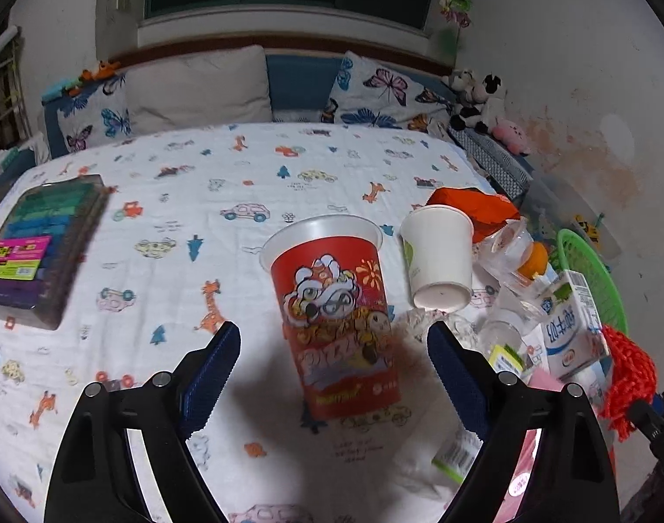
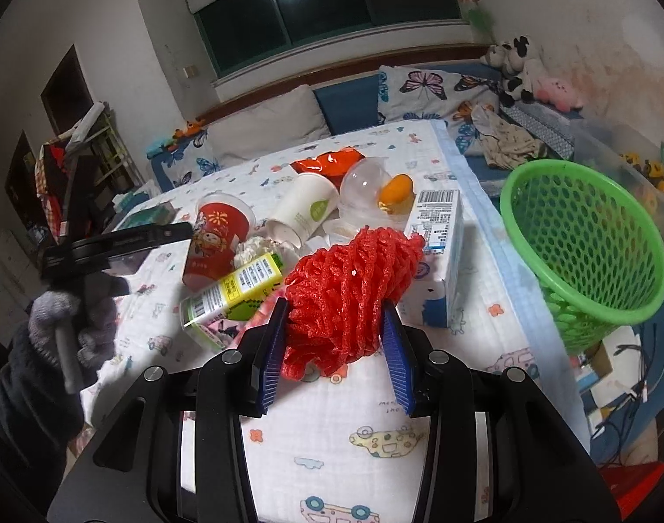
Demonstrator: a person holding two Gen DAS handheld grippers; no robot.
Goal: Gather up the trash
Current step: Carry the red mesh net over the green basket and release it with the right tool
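Observation:
In the left wrist view a red printed cup (image 1: 336, 318) lies on its side on the bed sheet, its mouth facing away. My left gripper (image 1: 332, 331) is open with a finger on each side of the cup and a gap at both pads. In the right wrist view my right gripper (image 2: 336, 307) is shut on a bunched red foam net (image 2: 349, 287), lifted a little off the sheet. The net's edge also shows in the left view as red foam net (image 1: 628, 375). A green mesh basket (image 2: 584, 244) stands beyond the bed's right edge.
Trash is heaped right of the cup: a white paper cup (image 2: 308, 207), a milk carton (image 2: 441, 226), a clear capsule (image 2: 375, 191) with an orange piece, an orange bag (image 2: 327, 161), a yellow-green can (image 2: 232, 292). A box of coloured blocks (image 1: 40, 253) lies far left. A gloved hand (image 2: 66, 318) holds the left tool.

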